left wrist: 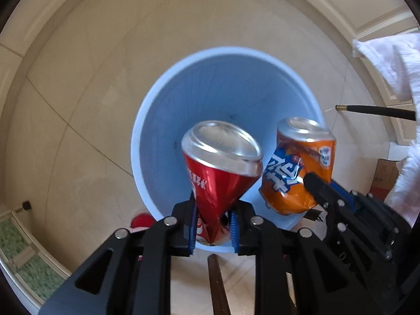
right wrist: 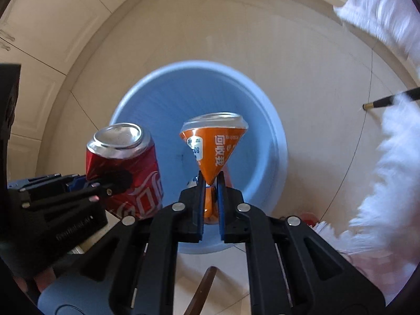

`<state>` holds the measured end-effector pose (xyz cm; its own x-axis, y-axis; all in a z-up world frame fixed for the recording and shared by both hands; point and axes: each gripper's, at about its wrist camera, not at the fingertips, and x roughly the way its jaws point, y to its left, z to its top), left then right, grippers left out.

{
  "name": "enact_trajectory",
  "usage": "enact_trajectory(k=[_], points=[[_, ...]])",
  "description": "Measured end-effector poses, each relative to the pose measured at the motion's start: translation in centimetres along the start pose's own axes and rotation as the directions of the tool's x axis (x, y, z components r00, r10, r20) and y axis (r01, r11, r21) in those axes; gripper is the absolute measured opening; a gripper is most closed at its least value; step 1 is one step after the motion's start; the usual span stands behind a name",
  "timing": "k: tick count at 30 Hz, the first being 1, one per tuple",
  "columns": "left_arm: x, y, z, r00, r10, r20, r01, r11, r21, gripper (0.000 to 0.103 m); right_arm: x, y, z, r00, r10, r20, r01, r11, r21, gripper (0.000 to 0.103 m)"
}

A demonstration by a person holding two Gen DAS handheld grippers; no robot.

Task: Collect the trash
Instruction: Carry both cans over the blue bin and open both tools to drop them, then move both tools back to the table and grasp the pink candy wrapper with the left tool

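Both cans are picked up, and both hang right over the blue bin — but neither one is inside yet. The bin looks empty, with only its blue bottom showing in the middle of each view. So the carrying part seems done, and the letting go is still left.

The left claw pinches the crushed red can at its squashed waist, low in the middle of the left view. The can's silver end points down into the bin. The right claw is pressed almost together on the orange can, which is squeezed very thin where the pads meet it. That can also points its silver end at the bin.

Both claws aim down at the floor, side by side and close — each one shows up at the edge of the other's view. A small red thing lies on the floor just beside the bin, too hidden to name. It may be more trash.
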<state>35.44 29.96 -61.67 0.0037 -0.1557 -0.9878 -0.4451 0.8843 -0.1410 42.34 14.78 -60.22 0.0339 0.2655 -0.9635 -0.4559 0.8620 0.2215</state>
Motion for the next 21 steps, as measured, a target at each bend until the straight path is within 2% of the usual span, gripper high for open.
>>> enact_trajectory(k=[4,6,10,16,21], points=[[0.4,0.5,0.0,1.0,0.013,0.008,-0.013,1.0,-0.004,0.021,0.6,-0.5,-0.7,1.0,0.005,-0.022,-0.004,1.0,0.009,0.008],[0.4,0.5,0.0,1.0,0.005,0.001,-0.005,1.0,-0.01,0.025,0.6,-0.5,-0.9,1.0,0.007,-0.026,-0.007,1.0,0.012,0.009],[0.9,1.4,-1.7,1.0,-0.008,-0.007,0.008,1.0,-0.012,0.027,0.8,-0.5,-1.0,0.999,0.012,-0.037,-0.012,1.0,0.02,0.009],[1.0,0.2,-1.8,1.0,0.011,-0.009,-0.011,1.0,-0.006,0.027,1.8,-0.8,-1.4,0.998,0.012,-0.064,-0.01,0.999,0.032,0.008],[0.4,-1.0,-1.5,0.999,0.034,-0.005,-0.034,0.999,0.009,0.027,1.1,-0.1,-1.9,0.999,0.002,-0.051,0.0,0.999,0.04,0.009]])
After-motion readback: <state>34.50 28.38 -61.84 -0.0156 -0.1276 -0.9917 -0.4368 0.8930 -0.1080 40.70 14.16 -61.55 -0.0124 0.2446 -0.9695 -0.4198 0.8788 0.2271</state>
